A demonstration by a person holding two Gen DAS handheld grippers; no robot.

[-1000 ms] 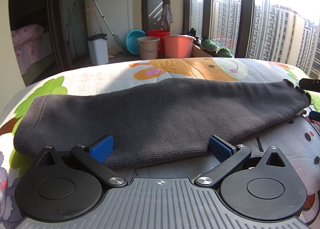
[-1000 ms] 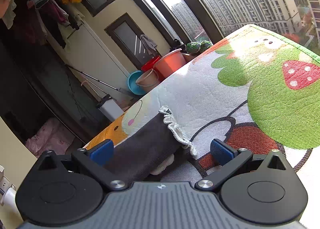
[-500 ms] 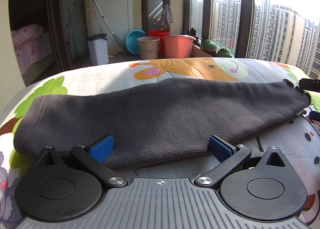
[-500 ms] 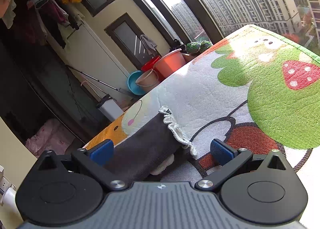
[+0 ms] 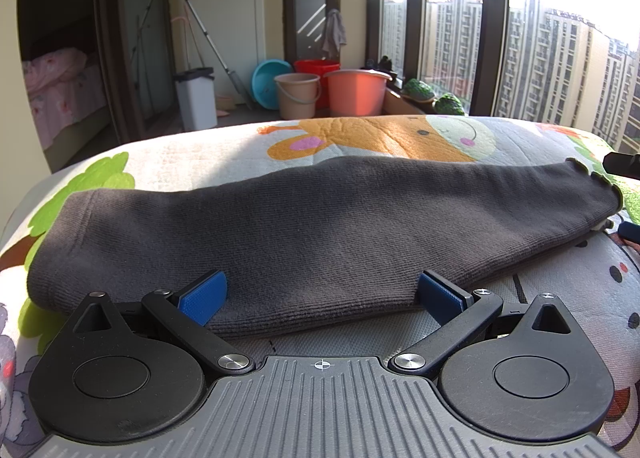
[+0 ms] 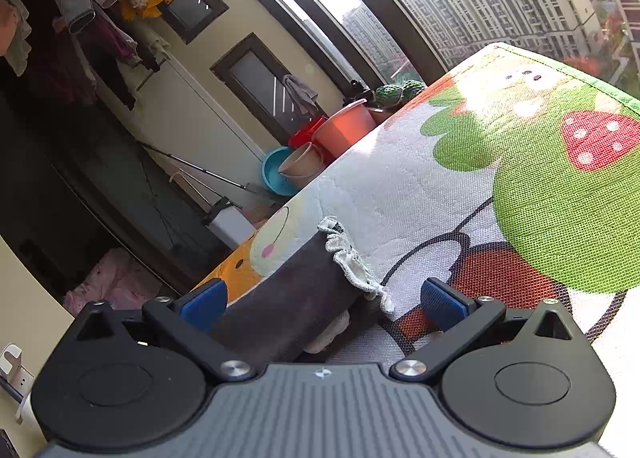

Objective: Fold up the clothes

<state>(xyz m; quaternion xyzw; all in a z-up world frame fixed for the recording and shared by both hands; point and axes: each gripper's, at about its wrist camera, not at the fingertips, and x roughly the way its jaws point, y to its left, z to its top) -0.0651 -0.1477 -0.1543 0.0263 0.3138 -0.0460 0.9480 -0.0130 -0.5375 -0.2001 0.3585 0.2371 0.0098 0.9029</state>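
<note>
My left gripper point(image 5: 322, 292): black linkage arms, blue textured pads point(image 5: 204, 292), silver pivot screws, grey ribbed housing bearing a crosshair mark, two round black discs. My right gripper point(image 6: 324, 300): identical build.

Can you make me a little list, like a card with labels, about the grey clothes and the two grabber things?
garment: dark grey knit garment, folded long, frilly pale hem at one end
surface: cartoon-print padded mat
left gripper: open, blue pads at the garment's near edge
right gripper: open, at the frilly end
behind: orange plastic bucket, beige bucket
</note>
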